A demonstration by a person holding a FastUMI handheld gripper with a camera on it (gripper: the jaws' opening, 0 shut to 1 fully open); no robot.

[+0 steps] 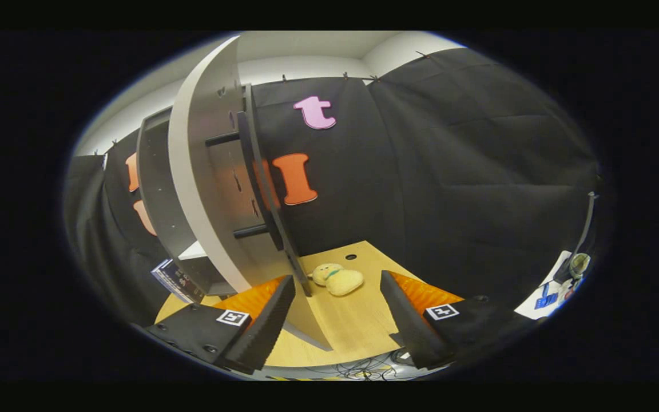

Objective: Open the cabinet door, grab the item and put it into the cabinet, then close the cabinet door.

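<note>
While the grey cabinet door with its long dark bar handle (206,171) stands swung open just ahead of the claw's (338,320) left finger, its lower edge reaches down between the fingers. Both fingers are spread apart, gripping nothing. Beyond them, the small yellow plush toy (338,279) lies on the light wooden tabletop (346,326), just beside the door's edge.

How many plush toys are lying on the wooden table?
1. A pale plush toy lies on the wooden table, just ahead of the open tongs, right of the open cabinet door. The door may hide others.
</note>
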